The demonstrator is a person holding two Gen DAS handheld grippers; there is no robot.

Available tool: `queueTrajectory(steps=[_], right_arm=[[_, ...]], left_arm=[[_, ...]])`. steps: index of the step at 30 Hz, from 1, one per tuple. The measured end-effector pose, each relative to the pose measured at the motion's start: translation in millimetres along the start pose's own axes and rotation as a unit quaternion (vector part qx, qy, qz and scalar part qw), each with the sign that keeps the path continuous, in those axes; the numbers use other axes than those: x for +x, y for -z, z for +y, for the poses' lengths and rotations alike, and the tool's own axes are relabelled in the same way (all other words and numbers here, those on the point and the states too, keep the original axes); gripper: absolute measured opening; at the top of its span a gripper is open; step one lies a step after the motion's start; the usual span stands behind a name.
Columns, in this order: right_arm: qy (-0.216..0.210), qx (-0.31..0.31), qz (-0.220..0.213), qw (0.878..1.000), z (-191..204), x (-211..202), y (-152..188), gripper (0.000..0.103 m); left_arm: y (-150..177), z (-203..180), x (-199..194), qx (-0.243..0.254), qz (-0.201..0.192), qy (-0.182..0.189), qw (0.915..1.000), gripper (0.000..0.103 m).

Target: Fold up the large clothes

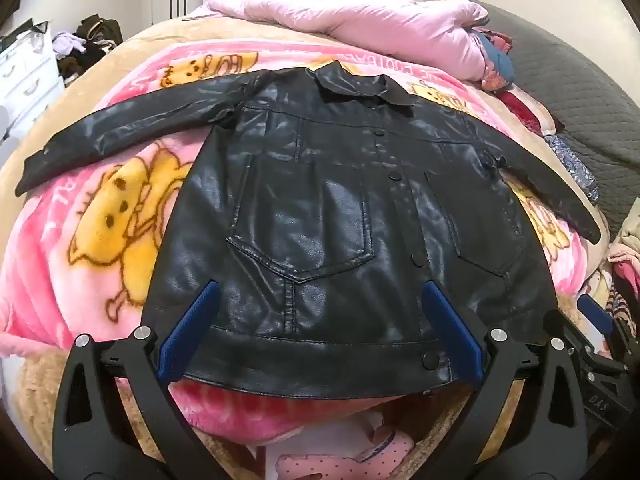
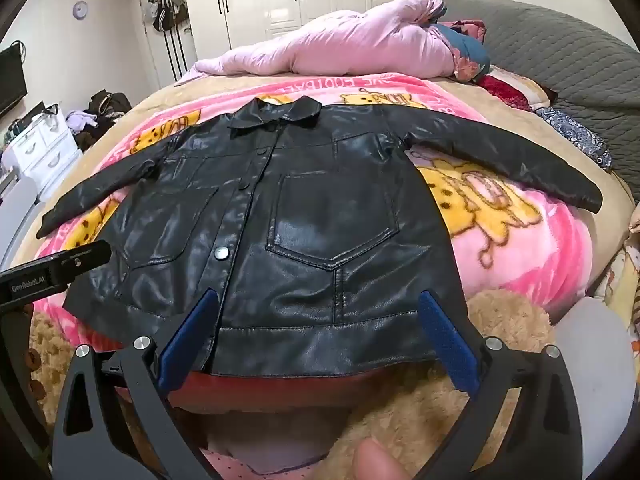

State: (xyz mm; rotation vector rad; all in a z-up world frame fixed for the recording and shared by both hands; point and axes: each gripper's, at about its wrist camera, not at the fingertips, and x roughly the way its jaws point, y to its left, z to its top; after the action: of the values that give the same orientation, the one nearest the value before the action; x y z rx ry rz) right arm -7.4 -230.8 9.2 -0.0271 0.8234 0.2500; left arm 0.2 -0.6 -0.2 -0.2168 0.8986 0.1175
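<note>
Pink plush covers most of the bed: a fleecy blanket printed with yellow cartoon bears (image 1: 100,216), laid over a tan fuzzy underlayer, with a pale pink quilted duvet (image 2: 340,48) bunched at the far side. Flat on the blanket lies the task's garment, a black glossy faux-leather jacket with snap buttons and two pointed chest pockets (image 1: 320,208). It is front side up and snapped shut, with the collar at the far end, the hem nearest the cameras and both sleeves spread outward.

By its sheen and soft creases, the jacket is probably fairly heavy and supple but springy. It is likely to slide over the fleece and to resist holding a sharp crease, so a fold may creep open unless pressed down. The surface looks slick, so a pinch on a doubled edge should hold better than one on a flat panel. The stitched hem band (image 2: 320,344), the sleeve cuffs (image 1: 30,176) and the shoulder seams seem the firmest places to grip.

The left gripper (image 1: 318,330) hovers at the hem with its blue-padded fingers (image 1: 188,328) spread wide and holding nothing. The right gripper (image 2: 318,334) is likewise released, its jaws straddling the hem band on the snap-placket side. Whether either pad touches the leather I cannot tell.
</note>
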Motion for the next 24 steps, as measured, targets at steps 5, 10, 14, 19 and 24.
queueTrajectory(steps=[5, 10, 14, 19, 24], right_arm=[[-0.003, 0.0, -0.009, 1.0, 0, -5, -2, 0.099], [-0.003, 0.002, -0.016, 1.0, -1, -12, -11, 0.099], [-0.001, 0.003, -0.028, 1.0, 1, -13, -3, 0.099], [-0.001, 0.008, -0.029, 1.0, -1, -13, -3, 0.099], [-0.001, 0.008, -0.028, 1.0, -2, -12, -3, 0.099]], left_arm=[[1, -2, 0, -0.003, -0.002, 0.004, 1.0, 0.094], [0, -6, -3, 0.0, -0.006, 0.012, 0.9999, 0.094], [-1, -7, -5, -0.002, -0.005, 0.013, 0.9999, 0.094], [-1, -6, -7, -0.002, -0.003, 0.017, 0.9998, 0.094], [0, -6, -8, 0.0, -0.002, 0.019, 0.9998, 0.094]])
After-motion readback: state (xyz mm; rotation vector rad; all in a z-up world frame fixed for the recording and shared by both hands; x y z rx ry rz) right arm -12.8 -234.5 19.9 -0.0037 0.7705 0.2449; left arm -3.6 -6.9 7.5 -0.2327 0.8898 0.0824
